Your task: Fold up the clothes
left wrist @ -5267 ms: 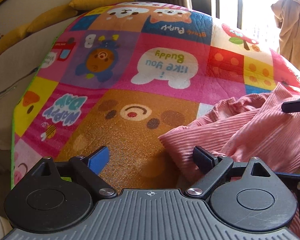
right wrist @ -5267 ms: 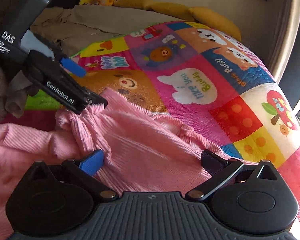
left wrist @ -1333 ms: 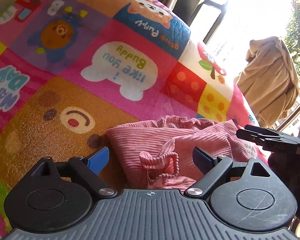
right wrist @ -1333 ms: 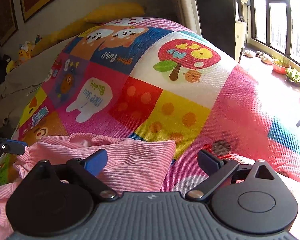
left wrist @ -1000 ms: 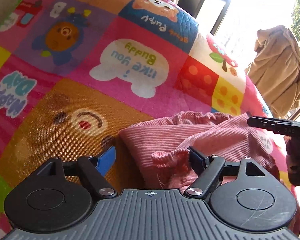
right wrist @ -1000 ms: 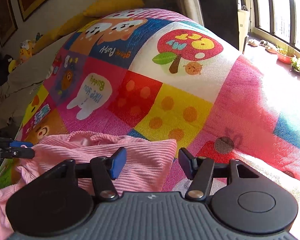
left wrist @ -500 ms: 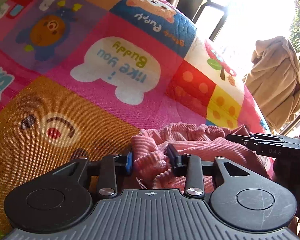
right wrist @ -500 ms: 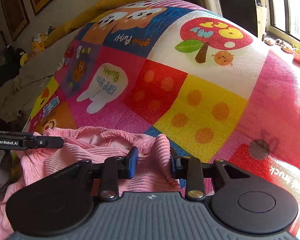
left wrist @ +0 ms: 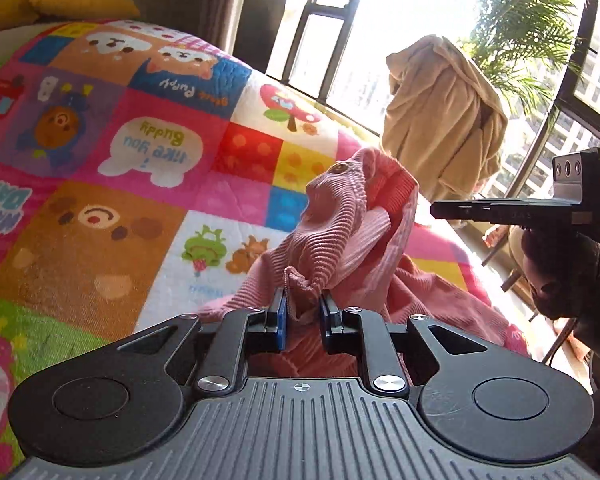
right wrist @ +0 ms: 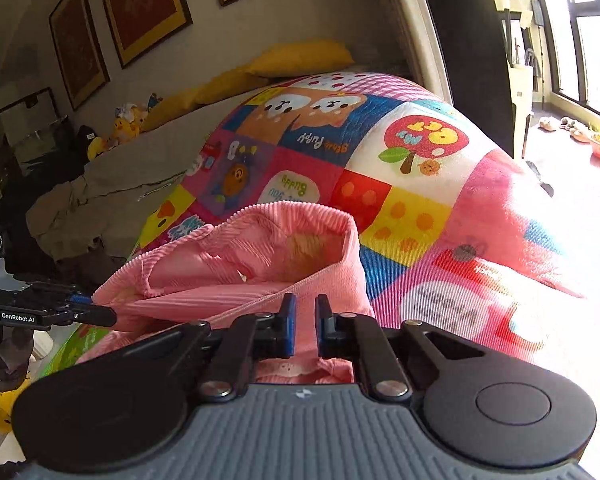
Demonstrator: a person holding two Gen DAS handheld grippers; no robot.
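Left gripper (left wrist: 302, 317) and right gripper (right wrist: 304, 327) pinch pink garment (left wrist: 340, 224) aloft.

garment (left wrist: 340, 236): ribbed pink corduroy cloth | blanket (left wrist: 140, 152): matt quilted printed fabric | left gripper (left wrist: 302, 316): matt black plastic

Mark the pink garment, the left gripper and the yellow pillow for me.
pink garment (left wrist: 340, 220): left wrist view, raised ribbed fold.
left gripper (left wrist: 302, 316): left wrist view, between fingertips.
yellow pillow (right wrist: 300, 58): right wrist view, top face.

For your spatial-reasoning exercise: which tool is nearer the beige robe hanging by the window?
Right. The right tool sits just below the beige robe; the left tool, also gripping the pink ribbed garment, is farther off.
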